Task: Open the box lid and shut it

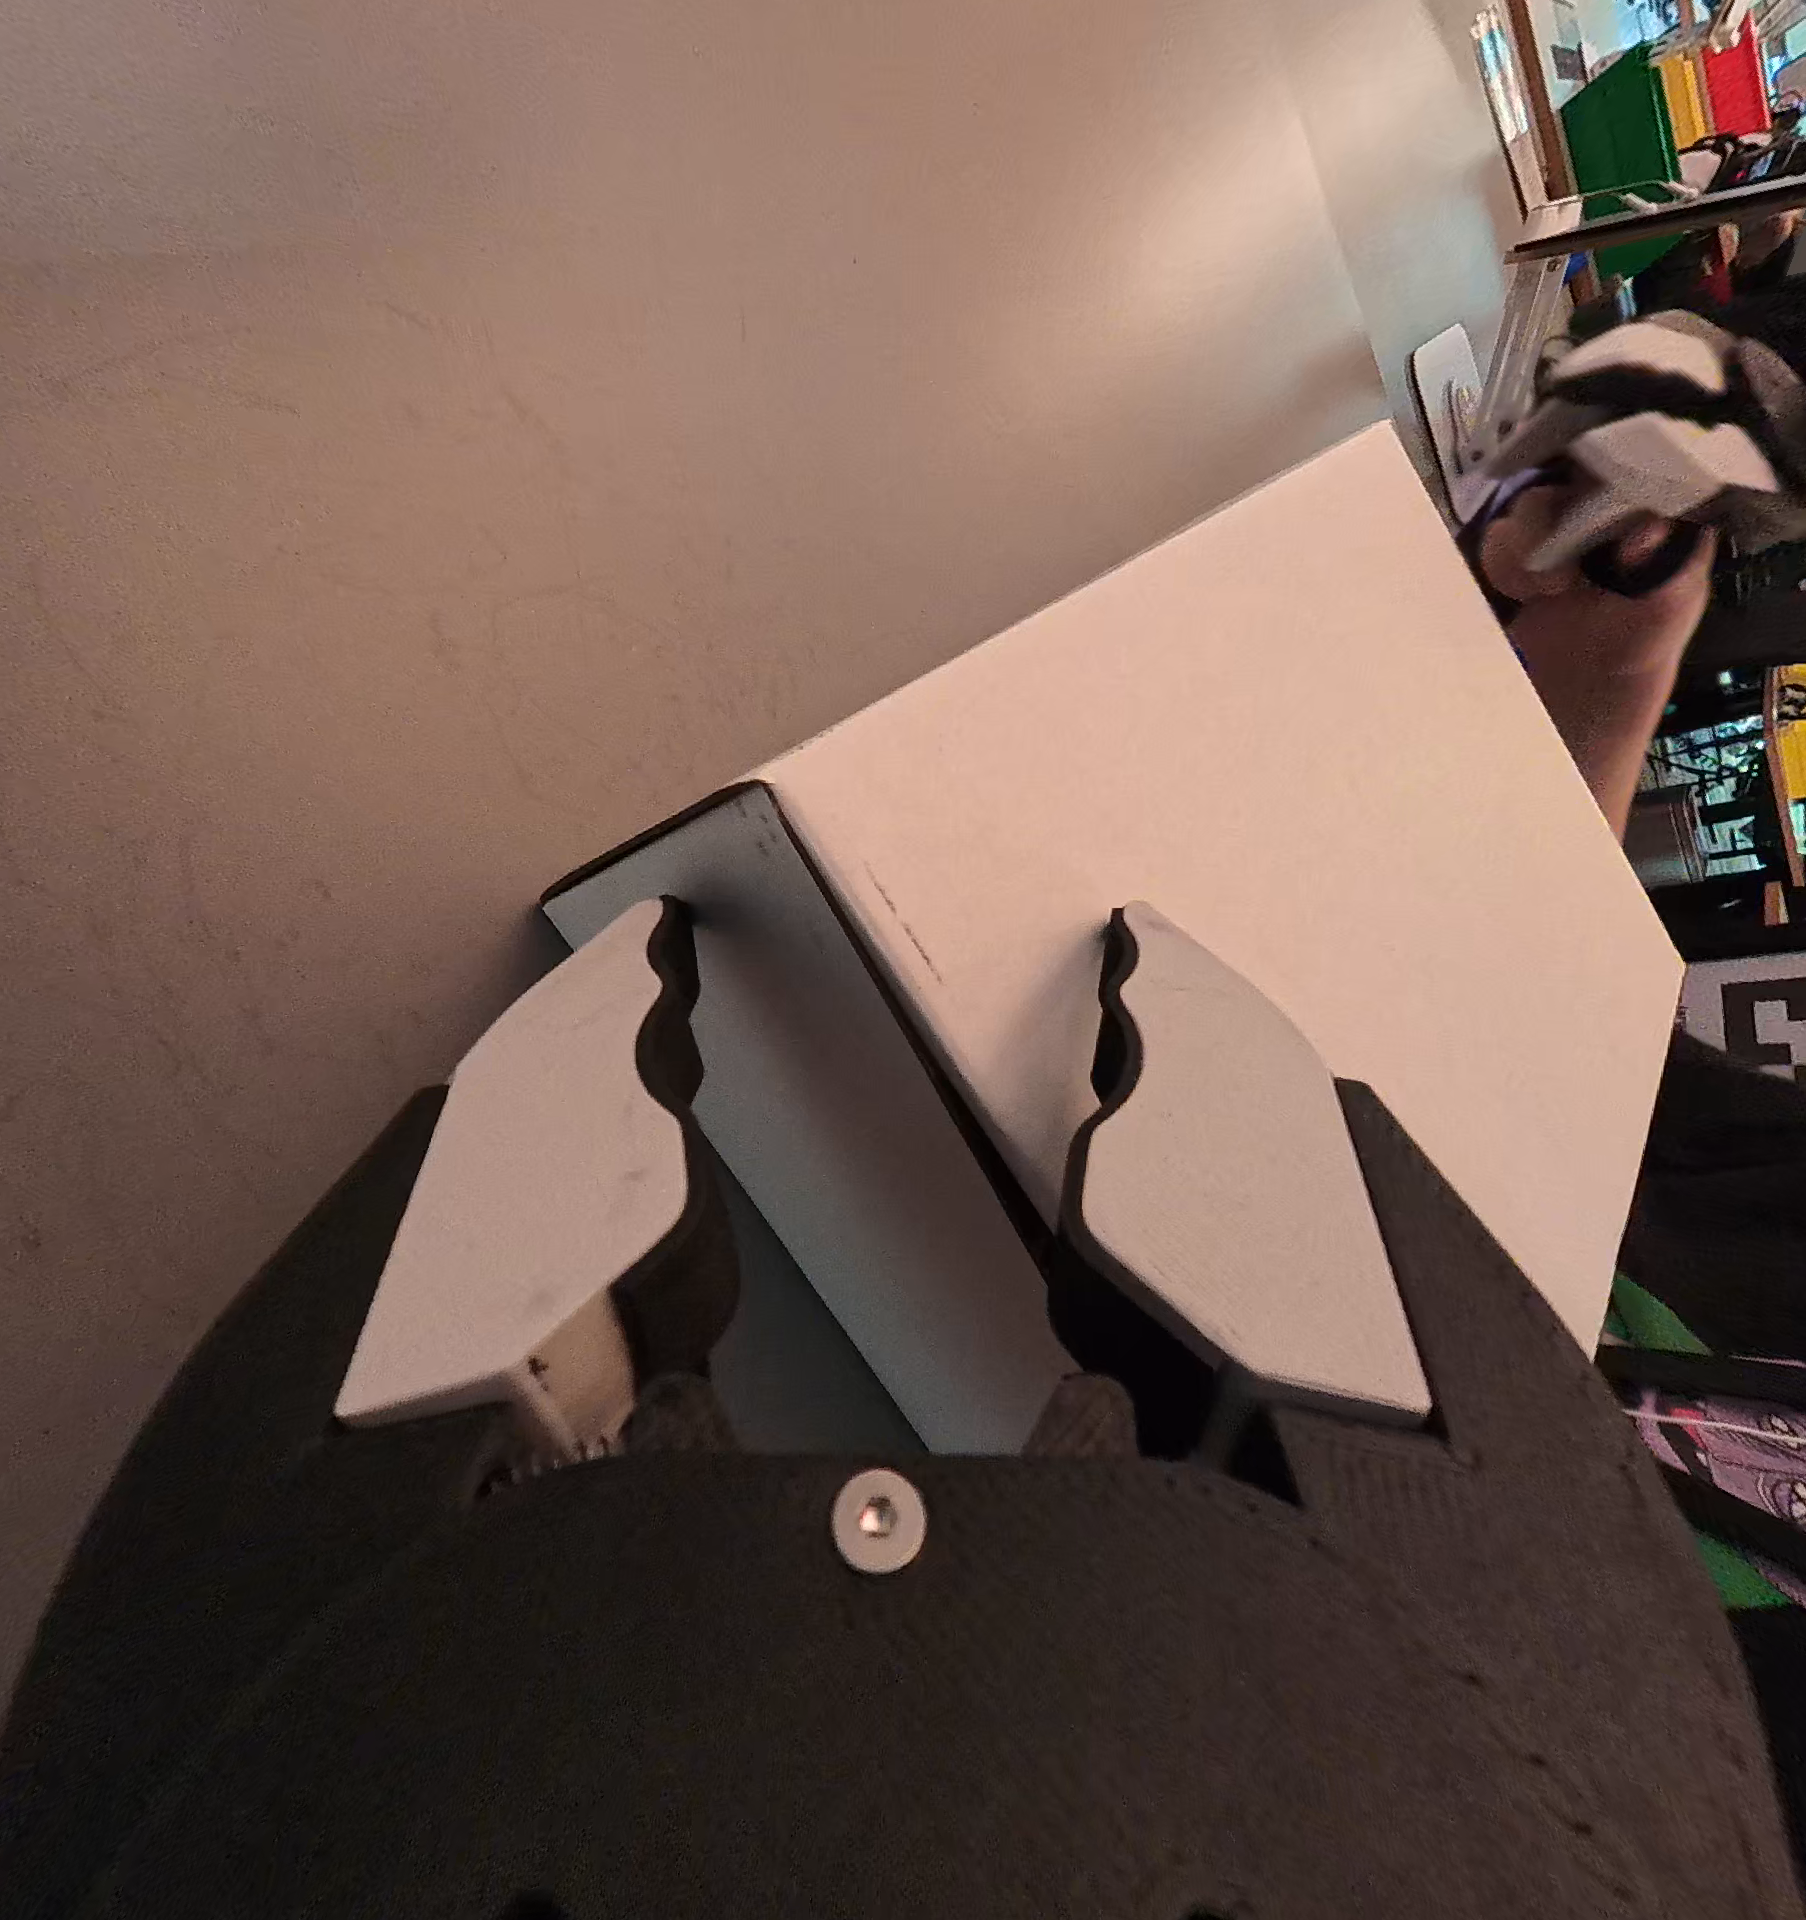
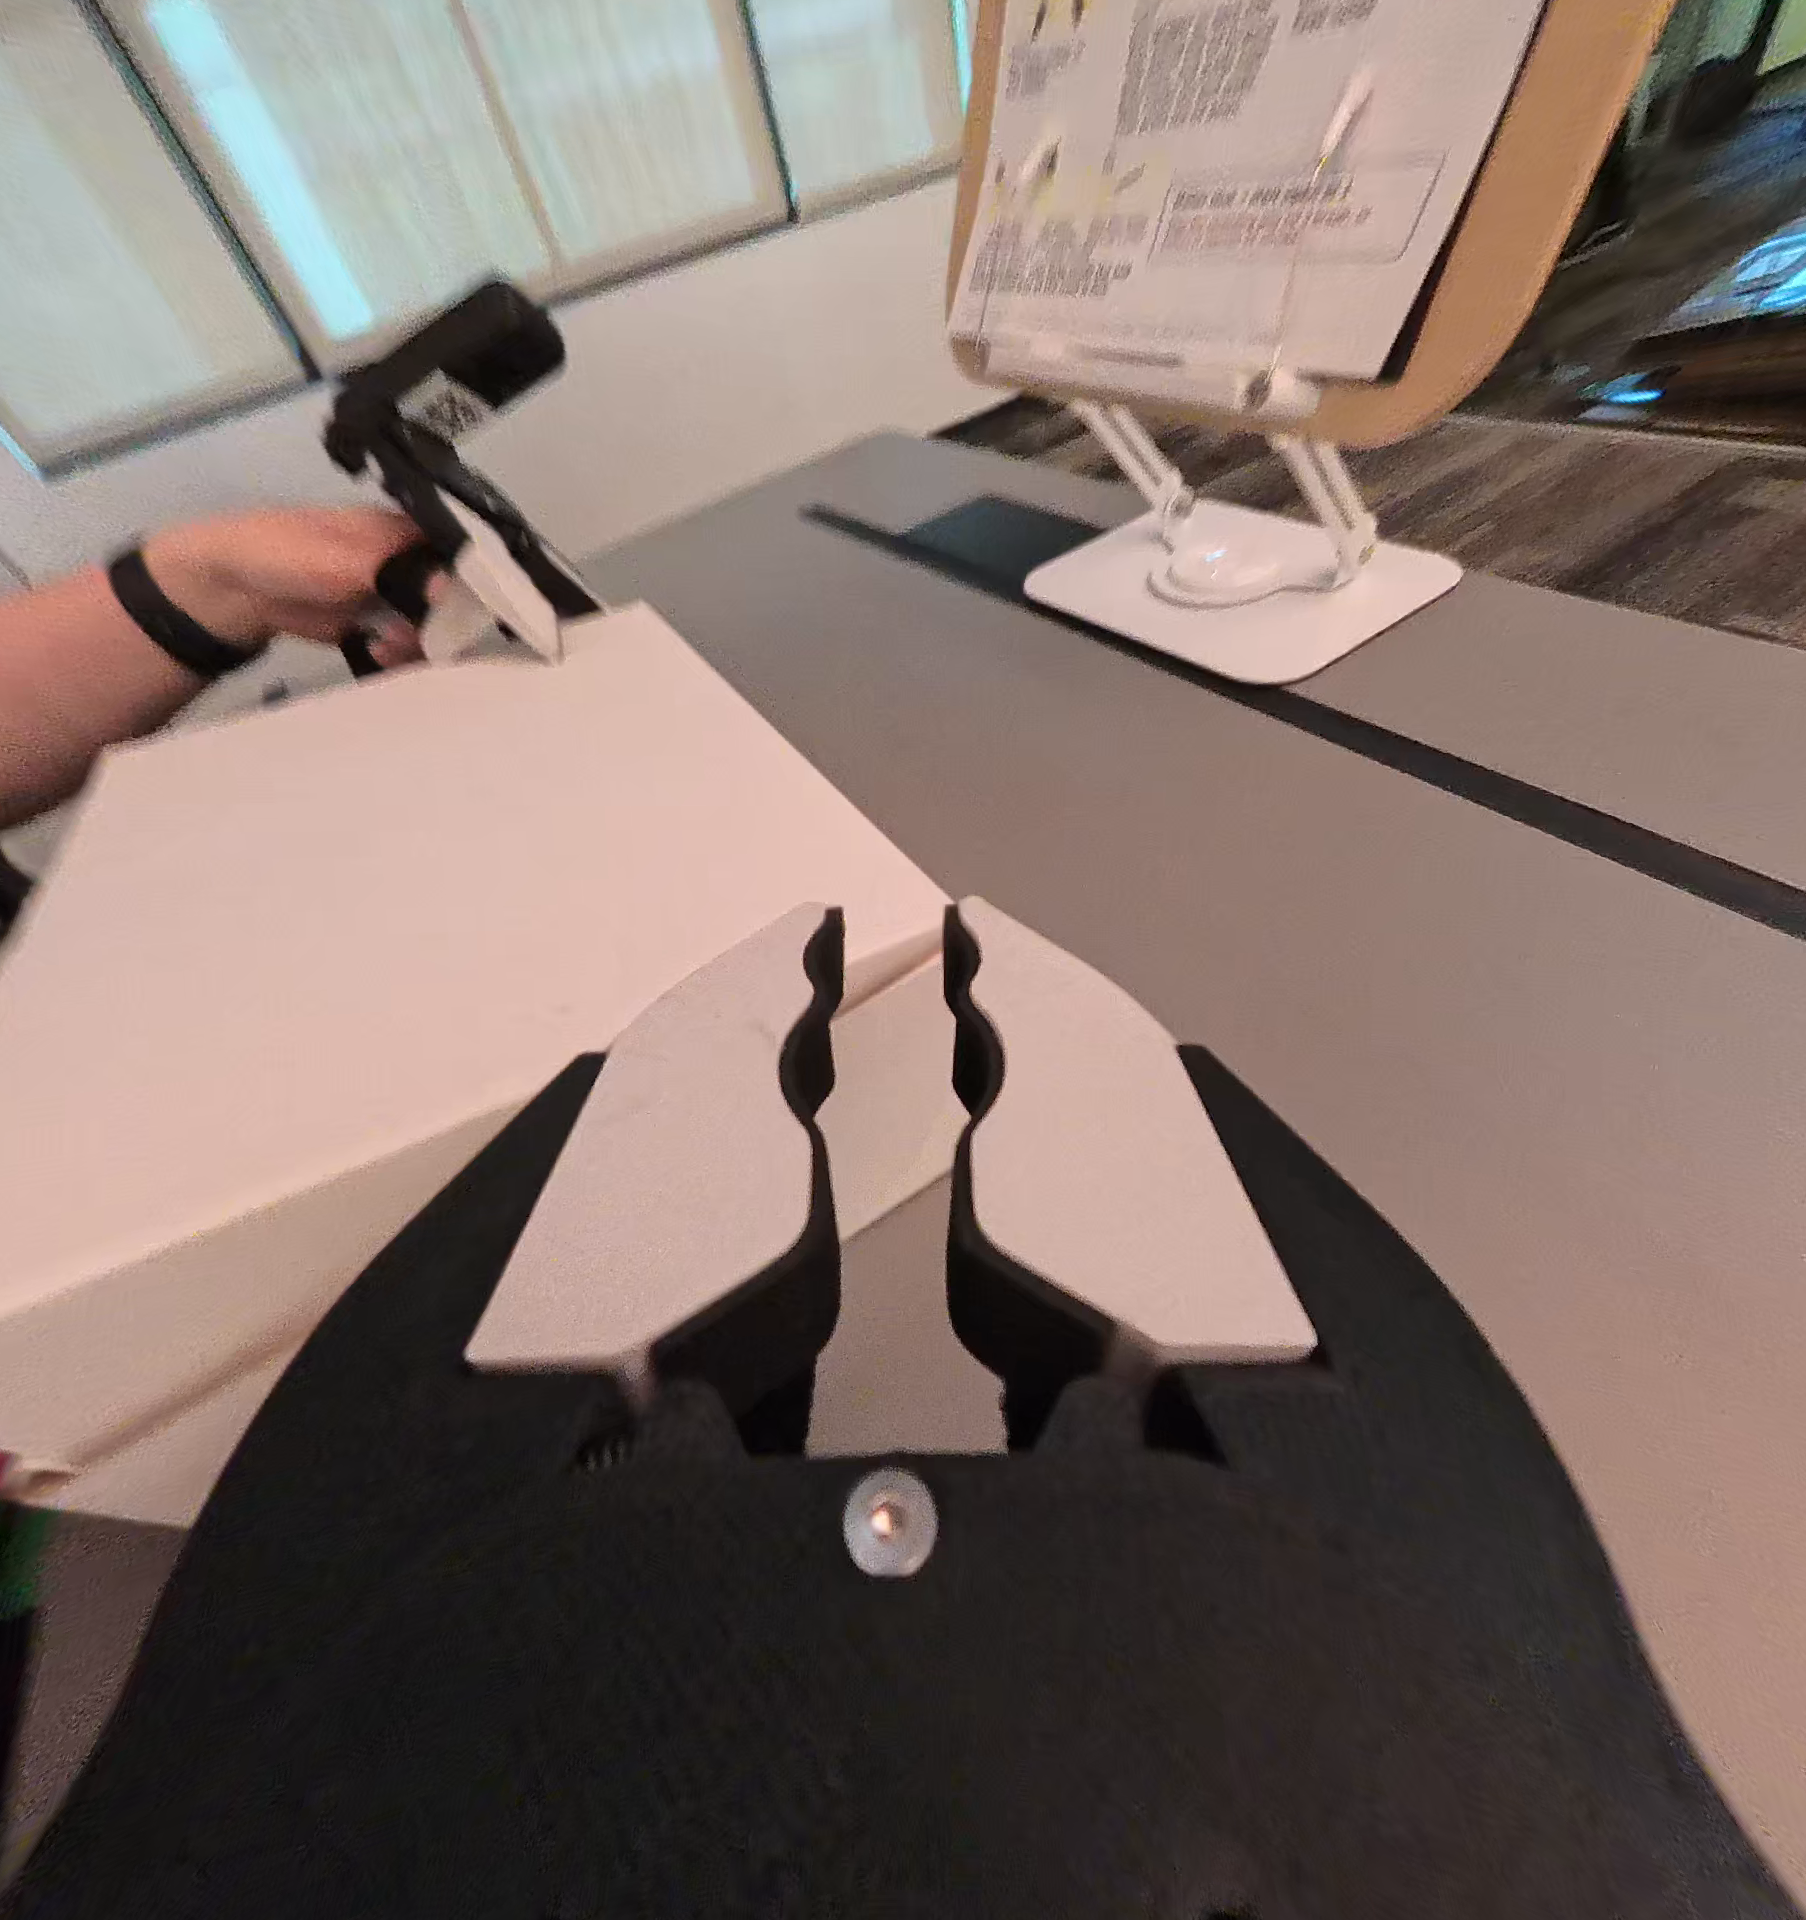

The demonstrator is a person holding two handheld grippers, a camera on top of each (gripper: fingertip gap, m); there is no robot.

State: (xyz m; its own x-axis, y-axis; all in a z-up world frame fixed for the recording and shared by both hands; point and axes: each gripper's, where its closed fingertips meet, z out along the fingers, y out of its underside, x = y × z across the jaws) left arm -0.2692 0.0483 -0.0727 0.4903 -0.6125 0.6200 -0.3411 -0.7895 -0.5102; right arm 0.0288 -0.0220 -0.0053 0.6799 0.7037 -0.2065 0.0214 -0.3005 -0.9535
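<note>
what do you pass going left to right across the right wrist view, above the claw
person's hand → other claw → white box → document stand

Far left gripper motion-blurred; box interior hidden.
</note>
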